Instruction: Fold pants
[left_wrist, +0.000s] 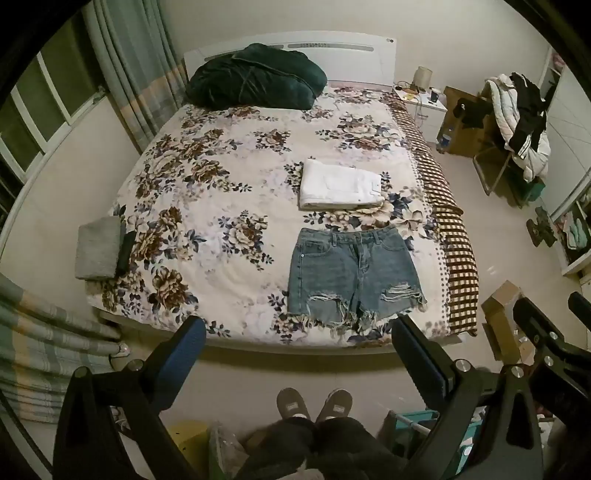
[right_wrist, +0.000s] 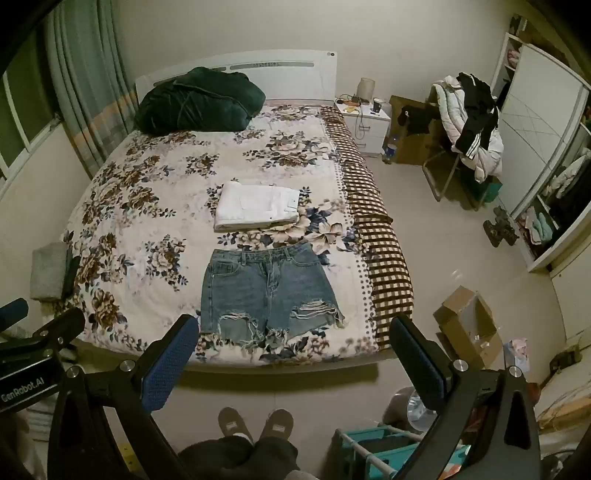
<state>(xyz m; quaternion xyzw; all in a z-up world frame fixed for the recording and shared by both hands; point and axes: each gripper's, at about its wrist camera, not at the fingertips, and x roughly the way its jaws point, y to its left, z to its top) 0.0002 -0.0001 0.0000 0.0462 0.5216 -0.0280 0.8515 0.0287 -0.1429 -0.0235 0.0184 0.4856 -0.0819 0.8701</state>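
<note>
Blue denim shorts (left_wrist: 354, 273) with frayed hems lie flat and unfolded near the foot of a floral bed (left_wrist: 207, 177); they also show in the right wrist view (right_wrist: 266, 288). Folded white pants (left_wrist: 340, 184) lie just beyond them, also seen in the right wrist view (right_wrist: 256, 206). My left gripper (left_wrist: 299, 336) is open and empty, held high above the floor before the bed's foot. My right gripper (right_wrist: 293, 336) is open and empty too, at the same height. Both are well short of the shorts.
A dark green bundle (left_wrist: 255, 77) lies at the headboard. A grey folded item (left_wrist: 98, 253) sits at the bed's left edge. A cardboard box (right_wrist: 467, 325), a clothes-laden chair (right_wrist: 469, 125), a nightstand (right_wrist: 365, 122) and a wardrobe (right_wrist: 543, 155) stand to the right. The person's slippered feet (left_wrist: 314, 404) are below.
</note>
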